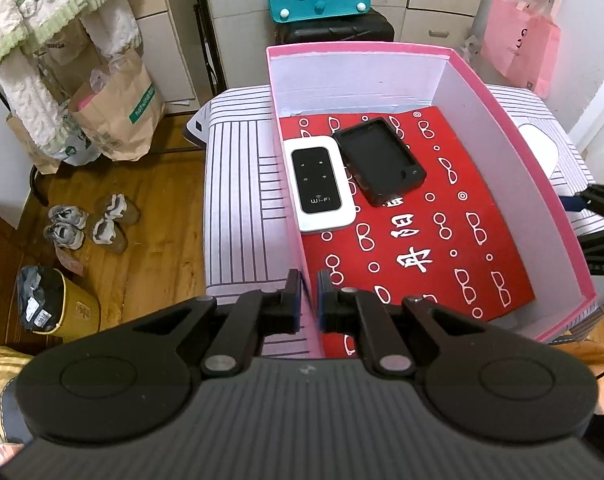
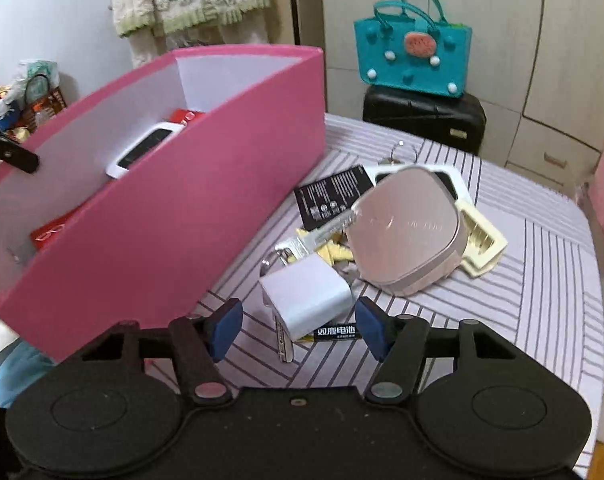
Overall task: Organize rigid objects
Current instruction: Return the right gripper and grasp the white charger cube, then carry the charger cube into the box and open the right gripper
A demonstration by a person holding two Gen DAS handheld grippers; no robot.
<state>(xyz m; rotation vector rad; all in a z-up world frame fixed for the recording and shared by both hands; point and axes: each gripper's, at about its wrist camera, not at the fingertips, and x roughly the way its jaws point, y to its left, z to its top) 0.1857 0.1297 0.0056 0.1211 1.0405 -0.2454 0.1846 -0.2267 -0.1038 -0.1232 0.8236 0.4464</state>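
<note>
**Charger between the right jaws**

While the white charger [image 2: 305, 295] sits just ahead of the right gripper [image 2: 298, 328], between jaws that stand apart and clear of it, its long side runs roughly across the gap. Beneath it a battery [image 2: 336, 332] reads 双鹿电池. Left of that stands the pink box [image 1: 454, 92]; its near wall is clamped by the left gripper [image 1: 309, 294], and inside lies a router [image 1: 318, 182] marked Wi-Fi.
</note>
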